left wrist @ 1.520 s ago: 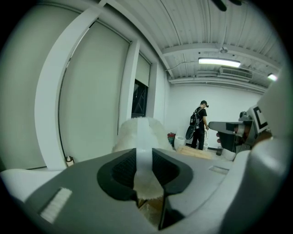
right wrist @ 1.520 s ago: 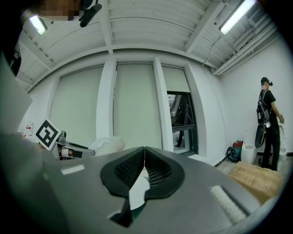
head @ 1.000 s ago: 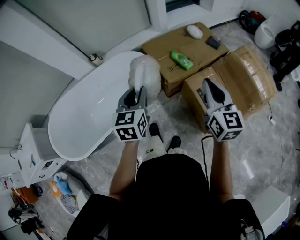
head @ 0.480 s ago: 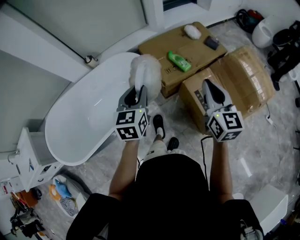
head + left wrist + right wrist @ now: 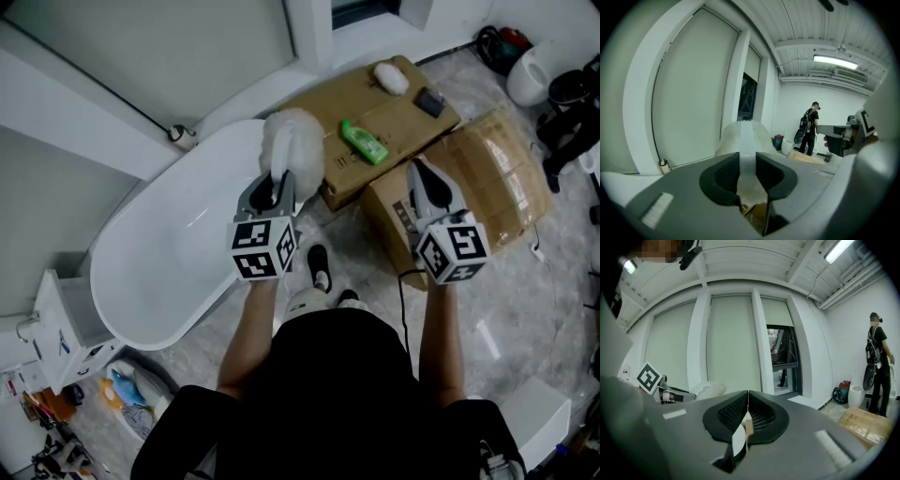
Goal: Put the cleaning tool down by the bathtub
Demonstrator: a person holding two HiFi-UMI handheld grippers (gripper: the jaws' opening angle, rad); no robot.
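The cleaning tool (image 5: 291, 142) is a fluffy white duster on a pale handle. My left gripper (image 5: 273, 187) is shut on that handle and holds the duster head up over the near end of the white bathtub (image 5: 164, 253). In the left gripper view the handle (image 5: 747, 154) runs up between the two dark pads to the fluffy head (image 5: 743, 137). My right gripper (image 5: 424, 186) is shut with nothing in it, held over the cardboard boxes; in the right gripper view its jaws (image 5: 748, 405) meet tip to tip.
Two cardboard boxes (image 5: 487, 173) stand right of the tub; a green bottle (image 5: 364, 142), a white sponge (image 5: 391, 77) and a dark small thing (image 5: 430, 101) lie on the far one. A white cabinet (image 5: 66, 333) stands at the left. A person (image 5: 809, 126) stands far off.
The view has shifted a little as the person stepped; both grippers keep their poses and the duster stays in the left gripper.
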